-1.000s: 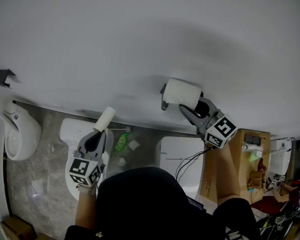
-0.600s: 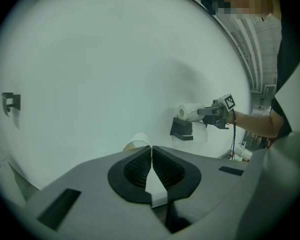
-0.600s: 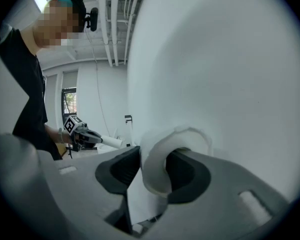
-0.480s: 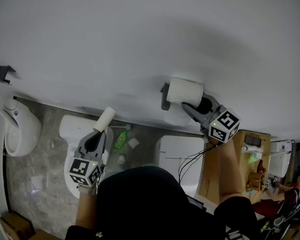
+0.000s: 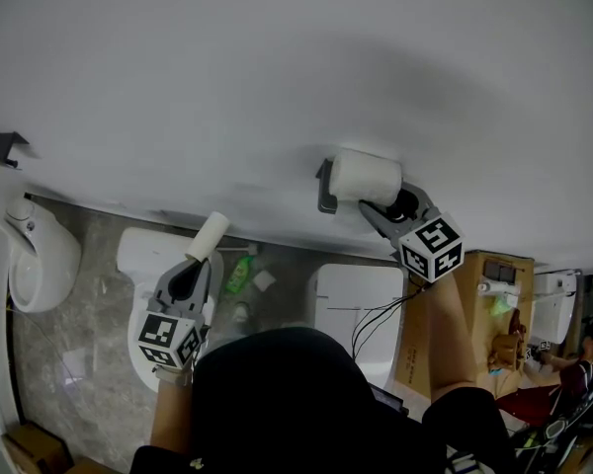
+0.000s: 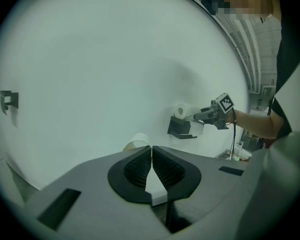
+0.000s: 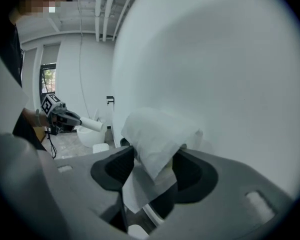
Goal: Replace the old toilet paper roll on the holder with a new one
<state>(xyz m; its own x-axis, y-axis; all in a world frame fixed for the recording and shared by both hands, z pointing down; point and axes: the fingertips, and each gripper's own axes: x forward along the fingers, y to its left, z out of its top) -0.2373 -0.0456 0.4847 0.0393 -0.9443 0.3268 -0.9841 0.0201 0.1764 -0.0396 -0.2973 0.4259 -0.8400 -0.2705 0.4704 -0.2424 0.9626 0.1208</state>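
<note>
**At the wall holder: full roll on the bracket, right tool spreading**

Low on the white wall (image 5: pixel 277 67), right of its middle, sits the new roll (image 5: pixel 364 178): plump, white, lying crosswise on the holder (image 5: pixel 323 192). Only the holder's dark left end peeks out past the paper; the rest is covered.

Right tool (image 5: pixel 381 206) is up at the roll with its jaws opening. From its own camera the roll sits between the two dark pads, which stand wide, and a loose, crinkled sheet hangs off the roll's front and trails into the gap. Whether the near pad brushes that sheet, I can't tell.

Over to the left tool (image 5: pixel 196 262), well apart and lower, above the white toilet (image 5: pixel 136 255). It's pinching the old roll (image 5: pixel 208 235), a slim, pale tube that sticks up from the tips toward the wall. In the left gripper view the ribbed pads are pressed together on the tube's thin wall, and just a curved rim shows above them; the tool's grey body hides the rest.

Writing? Only black-and-white square markers on each tool's cube. A green bottle (image 5: pixel 240 277) on the floor by the toilet carries a label too small to read, and the brown cardboard box (image 5: pixel 474 314) at the right shows nothing legible. The person's dark head (image 5: pixel 277 383) blocks the lower middle of the head view.
</note>
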